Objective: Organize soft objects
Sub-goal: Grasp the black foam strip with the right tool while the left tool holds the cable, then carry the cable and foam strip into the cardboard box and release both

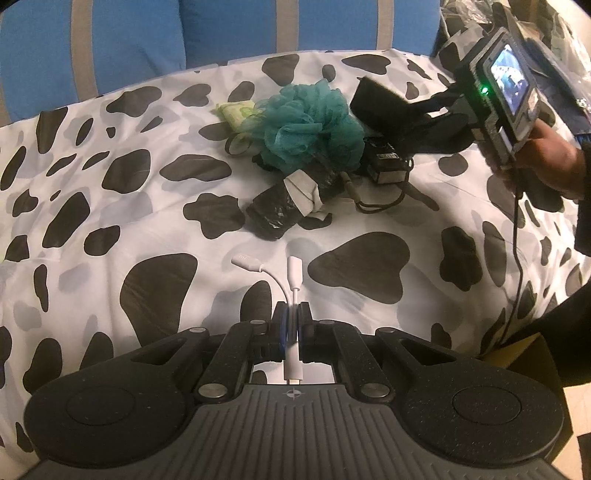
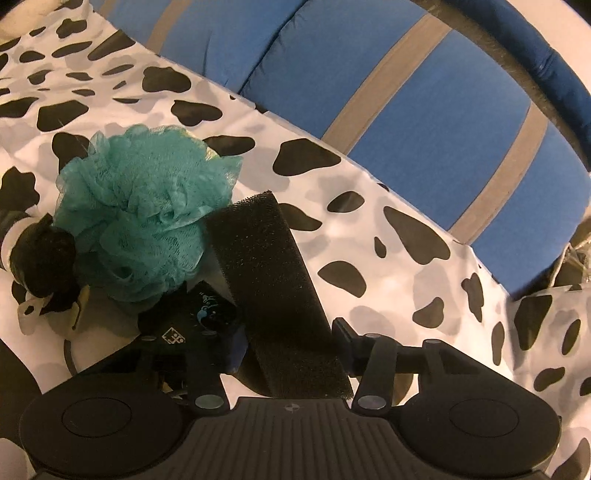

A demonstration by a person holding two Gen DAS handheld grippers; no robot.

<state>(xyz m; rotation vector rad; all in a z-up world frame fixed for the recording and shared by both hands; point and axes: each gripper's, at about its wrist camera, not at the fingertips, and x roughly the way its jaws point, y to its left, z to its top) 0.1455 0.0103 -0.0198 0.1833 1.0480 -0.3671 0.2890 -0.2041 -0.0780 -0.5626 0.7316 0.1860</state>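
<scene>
Nearest in the left wrist view, the left gripper (image 1: 291, 314) has its jaws closed tight on a white adapter cable (image 1: 291, 280), whose two plug ends stick out forward above the cow-print sheet (image 1: 147, 206); pinched mid-length like this, the limp cable cannot slip free. The surface looks like a bed or sofa rather than a bench.

Farther on lies the pile: a black plastic roll (image 1: 280, 206) with a grey band around it, a small black box with a cord (image 1: 388, 166), then the teal mesh pouf (image 1: 310, 122), with a pale green packet (image 1: 236, 112) just beside it on the far left.

From the right, the right gripper (image 2: 291, 339) has its jaws around a slab of black foam (image 2: 269, 273), seemingly pressing its sides (the near end sits deep between them, the far end touches the pouf). That hold probably serves to lift the foam clear of the pile.

Farthest away stands a blue cushion with grey stripes (image 1: 229, 29).
</scene>
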